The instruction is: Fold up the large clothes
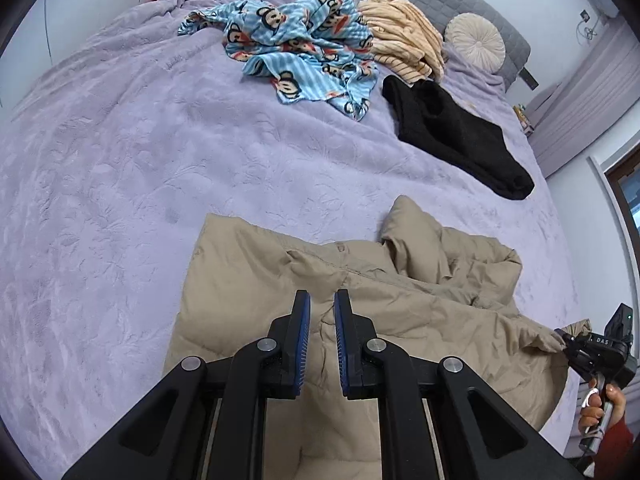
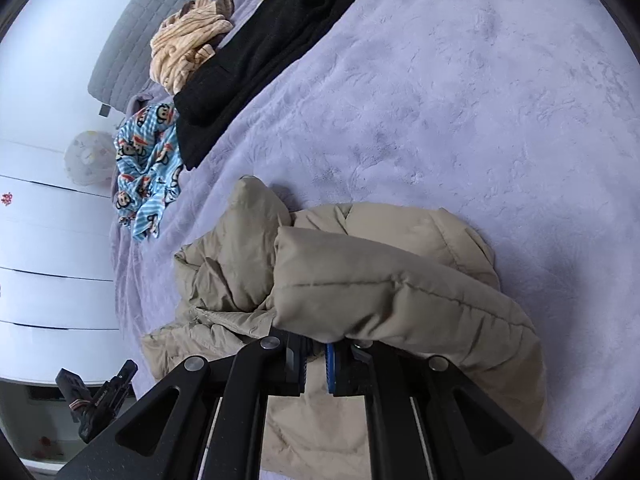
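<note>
So: tan puffer jacket [image 1: 280, 280] lies crumpled on the purple bed cover [image 1: 120, 160], long axis running between the grippers. Right gripper [image 2: 316, 354] pinches its edge; left gripper [image 1: 322, 300] nearly closed, holding nothing.

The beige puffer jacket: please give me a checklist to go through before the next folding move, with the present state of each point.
1. Right gripper pinches the beige puffer jacket: ok, fabric sits between its pads.
2. Left gripper holds the jacket: not ok, nothing shows between its nearly closed fingers.
3. Bare purple blanket beyond the jacket for laying it flat: ok.
4. Black garment lies apart from the jacket: ok.
5. Jacket lies flat: not ok, it is bunched and creased.
6. Zipper closed: cannot tell.
</note>
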A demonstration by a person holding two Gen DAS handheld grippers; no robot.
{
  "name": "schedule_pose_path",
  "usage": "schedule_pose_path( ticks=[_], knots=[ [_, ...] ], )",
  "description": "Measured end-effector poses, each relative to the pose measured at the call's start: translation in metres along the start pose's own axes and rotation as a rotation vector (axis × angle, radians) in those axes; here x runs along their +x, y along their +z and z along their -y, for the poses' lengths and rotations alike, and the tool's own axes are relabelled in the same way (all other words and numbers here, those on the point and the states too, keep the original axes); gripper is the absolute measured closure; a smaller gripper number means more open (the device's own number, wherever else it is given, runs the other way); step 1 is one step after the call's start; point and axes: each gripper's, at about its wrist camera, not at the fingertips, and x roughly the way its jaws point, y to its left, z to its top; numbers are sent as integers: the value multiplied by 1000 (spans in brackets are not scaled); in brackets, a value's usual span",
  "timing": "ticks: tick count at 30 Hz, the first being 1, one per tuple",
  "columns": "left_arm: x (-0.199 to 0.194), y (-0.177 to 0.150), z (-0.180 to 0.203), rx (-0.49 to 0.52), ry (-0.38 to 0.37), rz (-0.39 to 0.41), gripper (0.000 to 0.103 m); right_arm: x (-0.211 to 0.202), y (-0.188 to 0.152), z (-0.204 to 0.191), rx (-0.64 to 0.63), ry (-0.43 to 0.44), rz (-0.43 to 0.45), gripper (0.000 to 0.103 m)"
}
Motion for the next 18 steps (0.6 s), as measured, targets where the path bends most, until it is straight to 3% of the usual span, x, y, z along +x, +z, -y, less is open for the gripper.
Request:
schedule_pose_path(
  ticks=[6,7,8,10,11,12,14,18],
  knots=[
    [28,4,-4,6,103,-15,88,34,20,11,8,-37,-41,96],
    [28,5,-7,5,107,-16,87,33,21,11,6,-39,-49,95],
    [26,7,-10,8,113,-13,78,32,21,10,-6,-37,-54,92],
    [19,9,-19,8,129,12,0,22,19,3,-58,-45,-52,86],
    [12,9,-24,8,145,60,0,13,18,-3,-104,-45,-42,75],
    [8,10,-27,19,142,74,0,4,16,-8,-158,-57,-23,57],
    [12,13,-36,29,139,37,0,-15,14,-15,-252,-102,30,32],
    [44,14,-62,-24,92,-79,1,-31,20,-6,-345,-254,108,31]
  ],
)
